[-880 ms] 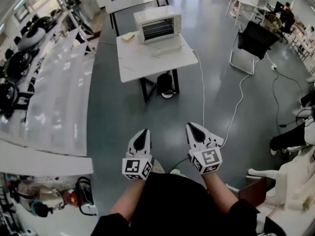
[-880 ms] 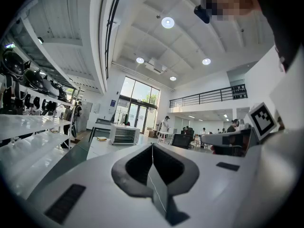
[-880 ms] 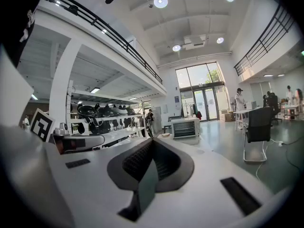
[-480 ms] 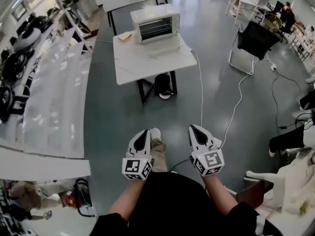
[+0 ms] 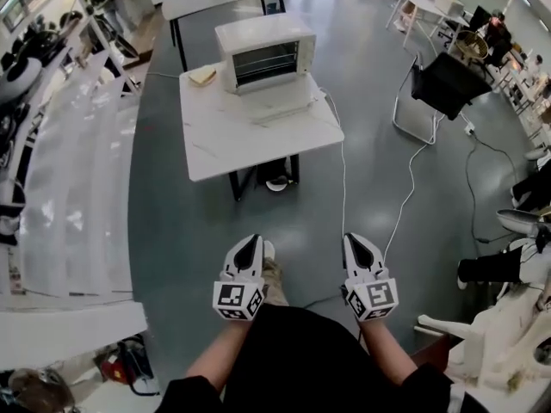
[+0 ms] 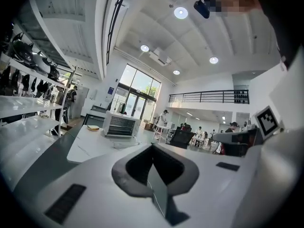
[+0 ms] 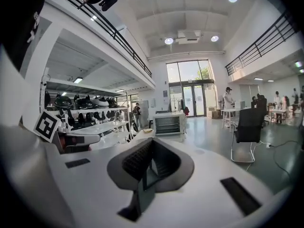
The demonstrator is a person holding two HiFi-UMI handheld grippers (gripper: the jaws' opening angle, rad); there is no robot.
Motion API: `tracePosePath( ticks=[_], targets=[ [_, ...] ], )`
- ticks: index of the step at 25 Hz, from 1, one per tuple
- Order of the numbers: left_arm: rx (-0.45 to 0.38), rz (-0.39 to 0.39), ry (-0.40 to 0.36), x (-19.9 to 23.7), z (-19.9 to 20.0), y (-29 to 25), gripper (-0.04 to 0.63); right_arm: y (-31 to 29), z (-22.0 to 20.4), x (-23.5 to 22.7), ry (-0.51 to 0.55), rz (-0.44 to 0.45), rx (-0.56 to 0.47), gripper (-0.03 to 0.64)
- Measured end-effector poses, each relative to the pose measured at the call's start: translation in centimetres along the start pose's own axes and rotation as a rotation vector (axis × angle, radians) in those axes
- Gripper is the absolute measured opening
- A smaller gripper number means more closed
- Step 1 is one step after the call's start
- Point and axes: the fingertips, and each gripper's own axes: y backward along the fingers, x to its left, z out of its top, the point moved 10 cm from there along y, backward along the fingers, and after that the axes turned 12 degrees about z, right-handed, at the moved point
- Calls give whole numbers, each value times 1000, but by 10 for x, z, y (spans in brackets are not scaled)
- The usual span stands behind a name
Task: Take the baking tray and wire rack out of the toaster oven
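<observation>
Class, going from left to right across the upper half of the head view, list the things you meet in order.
white shelves → yellow object → toaster oven → white cable → black chair

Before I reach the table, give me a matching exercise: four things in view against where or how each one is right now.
Things:
1 toaster oven
2 yellow item
3 black chair
4 left gripper

Places or states:
A on the floor, right of the white table
B shut, empty, held over the floor
C on the table, left of the oven
D on the table, at the middle of its far side

Pairs: 1-D, 2-C, 3-A, 4-B
</observation>
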Motion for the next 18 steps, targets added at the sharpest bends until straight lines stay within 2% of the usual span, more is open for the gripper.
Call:
tracePosePath(
  ticks=[6,9,13,18],
  targets=[
    [59,-55,16,43,35,-107,20,-111,38,-44,-11,1,23,21],
    [67,-99,10,59,59,-150,20,-164,56,-56,-24,39,40,21],
    [47,-123,3,81,87,-196,20,-223,82,-66,-9,54,28,21],
    [45,-148,43,108,99,-228,20,-278,95,-63,4,80,51,21]
  ],
)
